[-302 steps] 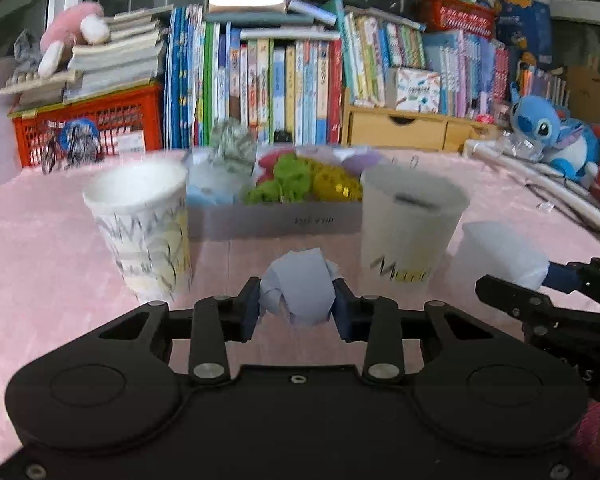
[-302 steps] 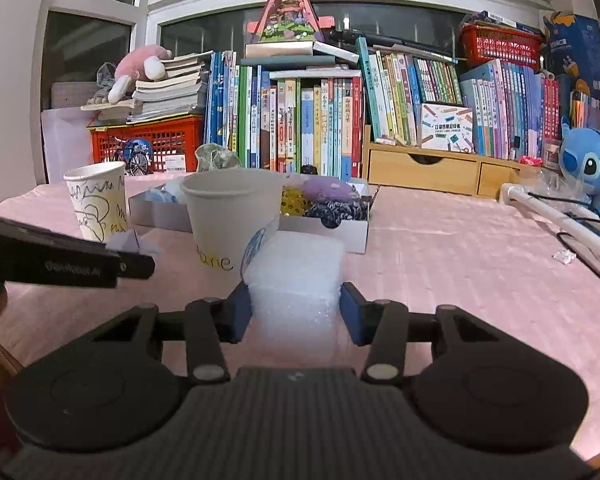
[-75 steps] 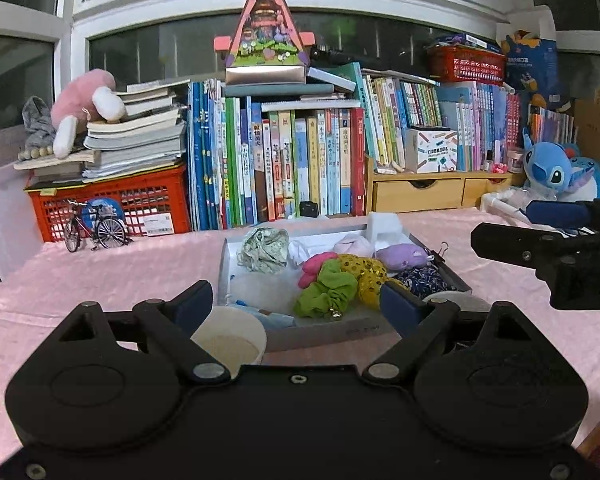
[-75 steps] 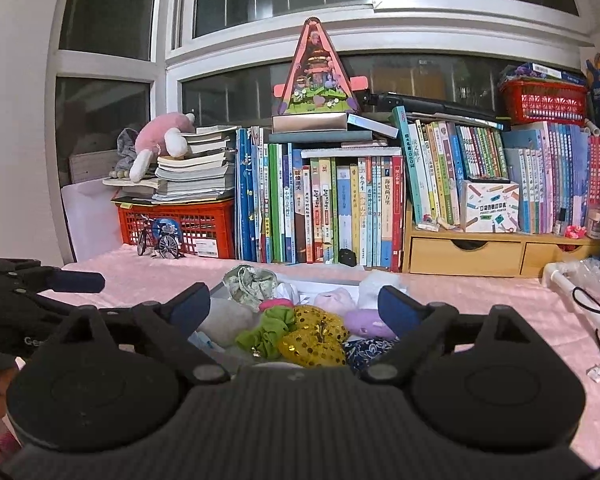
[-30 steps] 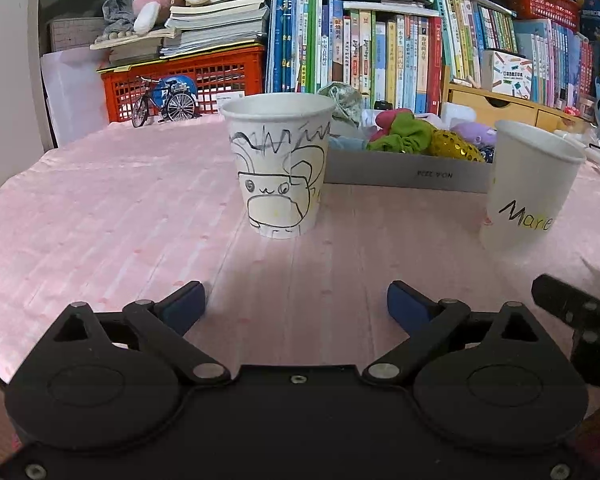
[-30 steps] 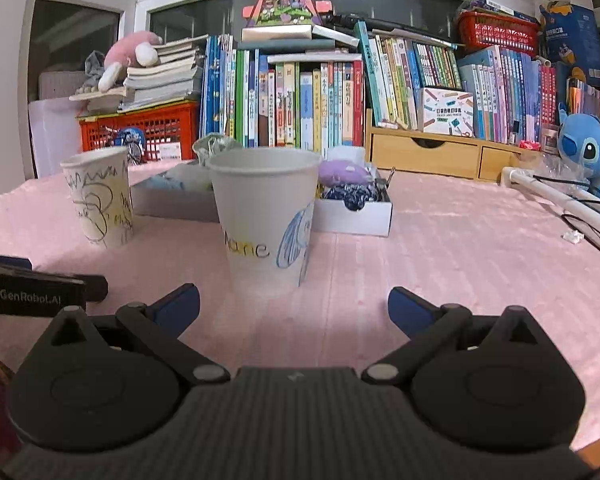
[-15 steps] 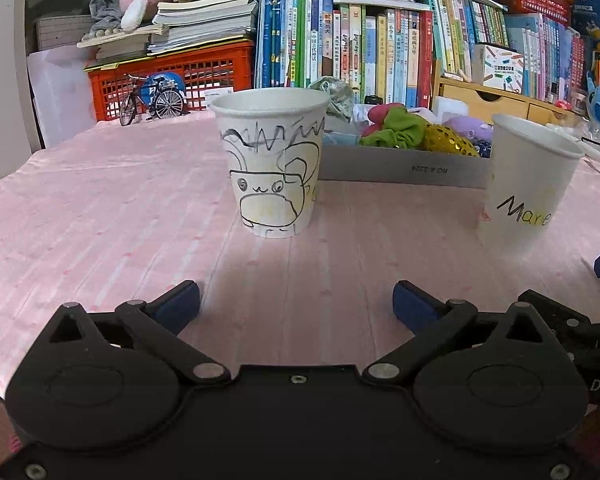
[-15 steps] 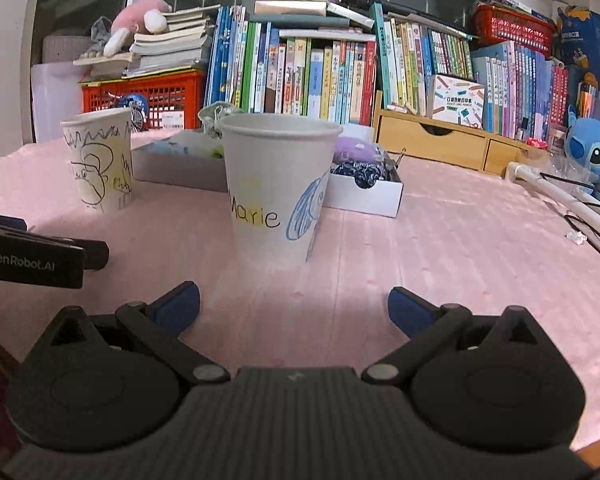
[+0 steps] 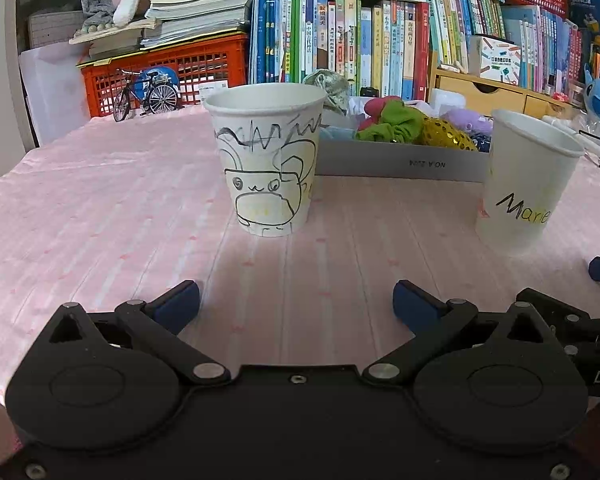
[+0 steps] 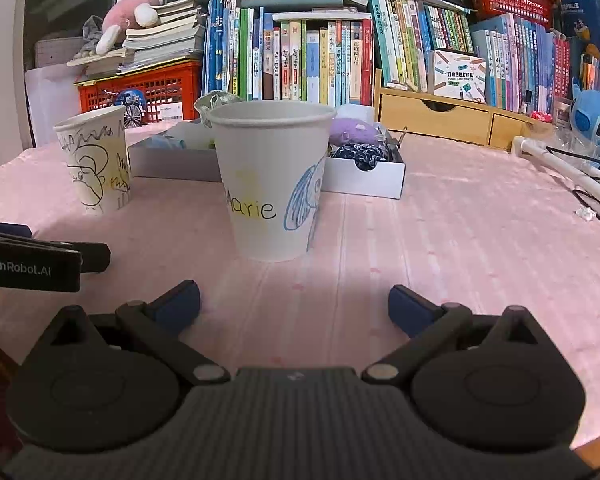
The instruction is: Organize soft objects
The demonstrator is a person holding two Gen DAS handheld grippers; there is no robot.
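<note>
Left gripper (image 9: 296,304) jaws wide, empty — doodle cup (image 9: 266,158) ahead; right gripper (image 10: 294,304) same — Marie cup (image 10: 272,180).

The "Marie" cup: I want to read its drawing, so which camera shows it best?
The right wrist view: the Marie cup stands centred and whole, showing the name and a blue drawing. In the left wrist view it sits near the right edge, showing only the name.
</note>
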